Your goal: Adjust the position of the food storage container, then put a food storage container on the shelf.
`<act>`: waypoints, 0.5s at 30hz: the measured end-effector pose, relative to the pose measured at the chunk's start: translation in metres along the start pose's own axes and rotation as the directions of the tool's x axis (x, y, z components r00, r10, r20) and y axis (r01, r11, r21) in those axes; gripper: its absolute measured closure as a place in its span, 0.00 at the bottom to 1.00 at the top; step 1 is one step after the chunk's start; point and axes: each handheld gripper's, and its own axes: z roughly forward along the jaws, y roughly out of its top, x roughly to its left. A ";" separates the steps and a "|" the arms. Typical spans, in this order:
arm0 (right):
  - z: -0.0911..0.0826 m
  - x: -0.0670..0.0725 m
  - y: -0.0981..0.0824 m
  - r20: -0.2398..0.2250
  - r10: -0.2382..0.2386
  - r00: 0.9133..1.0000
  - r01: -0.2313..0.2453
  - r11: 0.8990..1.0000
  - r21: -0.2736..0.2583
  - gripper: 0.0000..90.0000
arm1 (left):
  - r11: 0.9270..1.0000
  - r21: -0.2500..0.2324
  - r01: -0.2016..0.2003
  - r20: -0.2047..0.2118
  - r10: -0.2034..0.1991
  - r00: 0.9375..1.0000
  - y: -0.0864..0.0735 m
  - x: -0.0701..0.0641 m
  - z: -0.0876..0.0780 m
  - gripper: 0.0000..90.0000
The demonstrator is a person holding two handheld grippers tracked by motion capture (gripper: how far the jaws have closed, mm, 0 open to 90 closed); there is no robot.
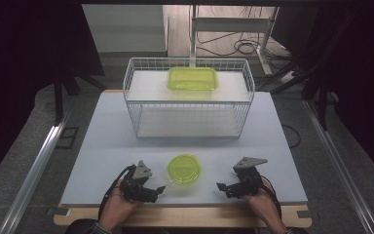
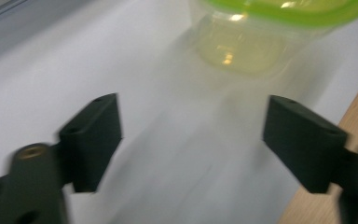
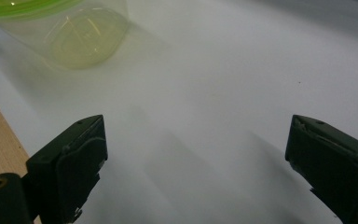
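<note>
A small round clear container with a green lid (image 1: 183,169) stands on the white table near its front edge, between my two grippers. My left gripper (image 1: 158,189) lies just left of it, open, with nothing between its jaws. In the left gripper view the container (image 2: 242,46) sits ahead of the spread jaws, apart from them. My right gripper (image 1: 220,187) rests to the container's right, open and empty. The right gripper view has the container (image 3: 74,42) at its upper left, clear of the jaws. A larger rectangular green-lidded container (image 1: 193,78) sits on the top shelf of the wire basket rack (image 1: 131,87).
The wire rack stands at the back middle of the white table top (image 1: 102,141), with a lower shelf (image 1: 187,122) under the upper one. A wooden edge (image 1: 185,217) runs along the table's front. Cables and a metal stand (image 1: 233,29) lie beyond the table.
</note>
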 end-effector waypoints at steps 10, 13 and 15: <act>-0.002 0.000 0.003 -0.001 0.014 1.000 -0.014 0.999 -0.046 0.02 | 0.997 -0.073 -0.036 -0.037 0.033 0.999 -0.009 -0.005 -0.008 0.03; -0.002 0.000 0.005 -0.001 0.014 1.000 -0.014 0.998 -0.062 0.02 | 0.996 -0.081 -0.038 -0.038 0.035 0.999 -0.010 -0.006 -0.009 0.03; -0.001 0.001 0.007 -0.008 0.019 1.000 -0.020 0.997 -0.076 0.02 | 0.996 -0.078 -0.043 -0.048 0.040 0.998 -0.011 -0.006 -0.009 0.03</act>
